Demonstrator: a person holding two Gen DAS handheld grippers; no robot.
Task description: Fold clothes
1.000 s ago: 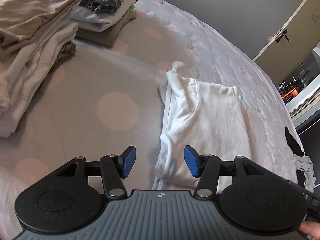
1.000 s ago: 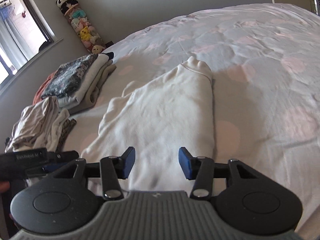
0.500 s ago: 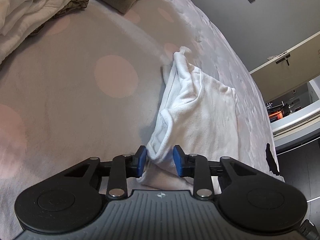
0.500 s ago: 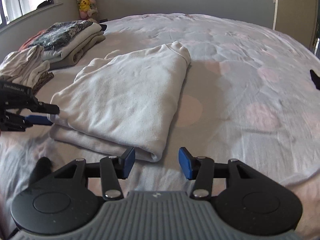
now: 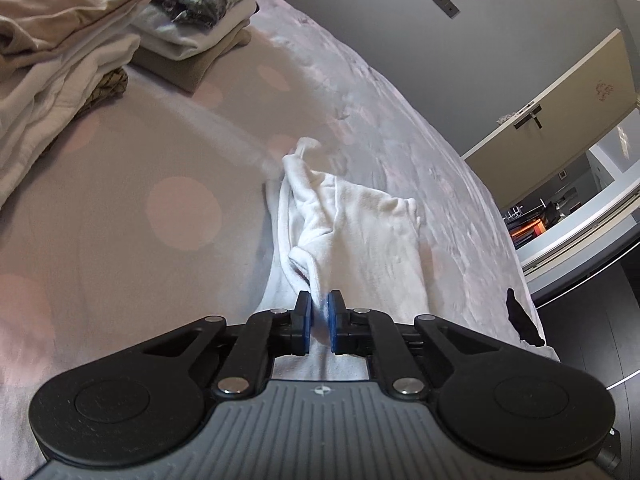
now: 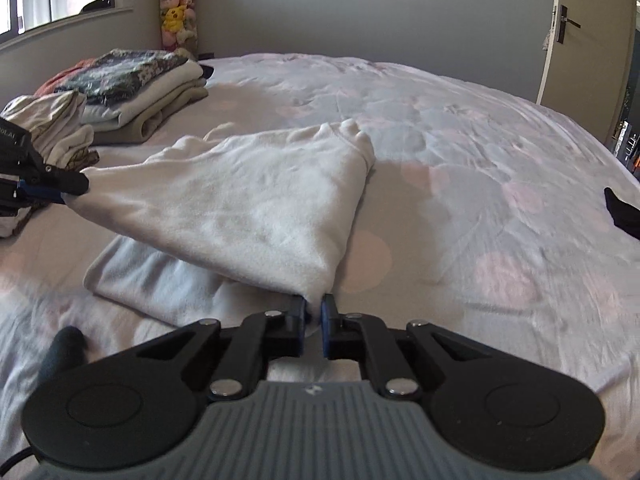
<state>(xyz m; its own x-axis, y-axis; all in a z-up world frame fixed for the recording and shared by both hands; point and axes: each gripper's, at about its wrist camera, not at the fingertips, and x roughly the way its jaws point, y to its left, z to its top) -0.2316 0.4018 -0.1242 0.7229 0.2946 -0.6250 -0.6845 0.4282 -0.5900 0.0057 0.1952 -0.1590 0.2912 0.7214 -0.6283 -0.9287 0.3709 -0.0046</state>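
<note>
Both sets of blue pads have closed since a second ago, when they hung spread above the cloth. Our left hand-held gripper is now pinching a bunched near edge of the white garment, fabric squeezed between the pads. Our right hand-held gripper is pinching the garment's near right corner, right at the fold. From the right wrist we see the left gripper at the far left, gripping the opposite corner, so the top layer is lifted off the bed along its near edge while a lower layer lies flat underneath. The garment's far end, with its bunched tip, rests on the spotted bedcover near the middle of the bed.

Further back on the left, we've got a loose heap of pale clothes, and just beyond it a neat folded stack topped with a dark floral piece. Something small and black lies at the bed's right edge. Beyond that, a door and a column of plush toys in the corner.
</note>
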